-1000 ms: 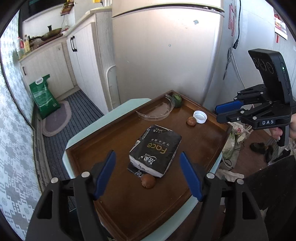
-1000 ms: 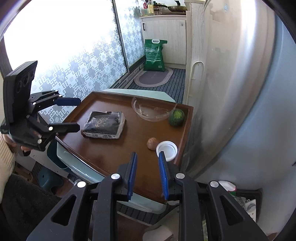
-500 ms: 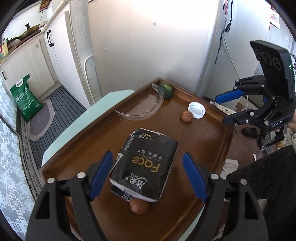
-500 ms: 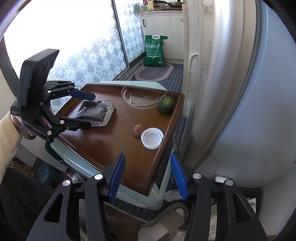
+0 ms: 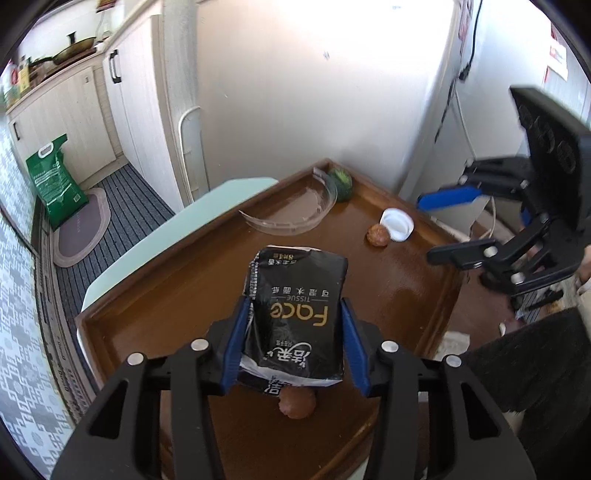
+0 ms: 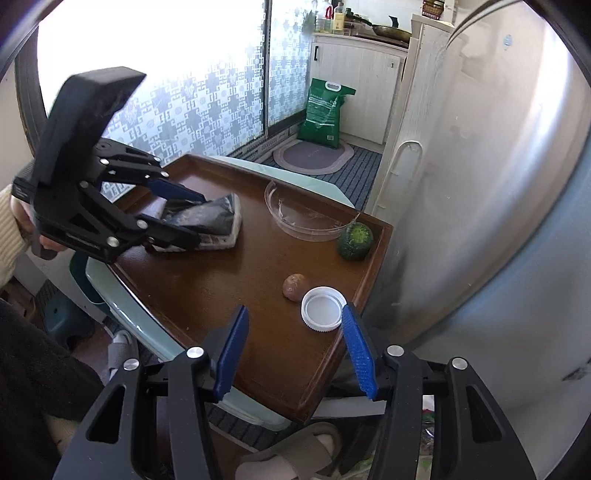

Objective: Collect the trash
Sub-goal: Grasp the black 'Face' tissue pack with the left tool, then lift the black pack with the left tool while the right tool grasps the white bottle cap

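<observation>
Black tissue pack sits clamped between left gripper fingers.

Home kitchen, small and lived-in. Tall white fridge right behind a brown wooden tray table. Cream cupboards with dark handles along the far wall, frying pan on the counter above, bottles lined up next to it. Green sack leaning against the cupboards beside an oval floor mat, striped grey floor covering. Frosted patterned sliding window letting daylight in. Slipper on the floor under the table, power cord hanging down the wall near the fridge.
</observation>
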A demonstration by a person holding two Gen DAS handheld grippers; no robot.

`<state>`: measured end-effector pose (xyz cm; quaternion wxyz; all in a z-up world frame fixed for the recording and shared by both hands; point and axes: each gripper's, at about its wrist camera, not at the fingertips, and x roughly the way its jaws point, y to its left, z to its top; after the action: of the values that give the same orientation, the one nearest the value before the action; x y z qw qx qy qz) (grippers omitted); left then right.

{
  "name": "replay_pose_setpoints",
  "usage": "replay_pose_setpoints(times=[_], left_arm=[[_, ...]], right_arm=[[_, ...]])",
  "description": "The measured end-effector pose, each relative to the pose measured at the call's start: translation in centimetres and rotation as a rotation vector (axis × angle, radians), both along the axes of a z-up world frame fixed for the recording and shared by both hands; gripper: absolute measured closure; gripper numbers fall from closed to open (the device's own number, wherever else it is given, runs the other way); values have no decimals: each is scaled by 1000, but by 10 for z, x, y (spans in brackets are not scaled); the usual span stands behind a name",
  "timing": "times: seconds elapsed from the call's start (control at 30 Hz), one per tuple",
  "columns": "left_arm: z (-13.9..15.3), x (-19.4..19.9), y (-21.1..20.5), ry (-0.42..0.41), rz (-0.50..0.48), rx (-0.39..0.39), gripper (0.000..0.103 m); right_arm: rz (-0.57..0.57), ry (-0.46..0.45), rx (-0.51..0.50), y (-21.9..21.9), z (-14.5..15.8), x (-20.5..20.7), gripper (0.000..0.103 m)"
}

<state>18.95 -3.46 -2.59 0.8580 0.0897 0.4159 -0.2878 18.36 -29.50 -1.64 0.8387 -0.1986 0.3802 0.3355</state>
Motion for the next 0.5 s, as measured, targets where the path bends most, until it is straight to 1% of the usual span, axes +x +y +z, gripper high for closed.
replay_pose_setpoints(times=[0.07, 0.13, 0.3, 0.33, 0.5], left_arm=[[5, -3, 6, -6, 20, -35, 53], [10, -5, 13, -6, 34, -71, 53], [15, -10, 27, -7, 70, -121, 53], [15, -10, 30, -7, 74, -126, 53], [15, -15, 40, 1, 89, -157, 53]], right_arm=[[-7, -12, -21, 2, -1, 2, 65], [-1, -11, -42, 7, -3, 4, 71], [-16, -25, -111, 18, -12, 7, 78], [-22, -25, -121, 18, -12, 9, 83], [-35, -5, -127, 22, -16, 15, 89]])
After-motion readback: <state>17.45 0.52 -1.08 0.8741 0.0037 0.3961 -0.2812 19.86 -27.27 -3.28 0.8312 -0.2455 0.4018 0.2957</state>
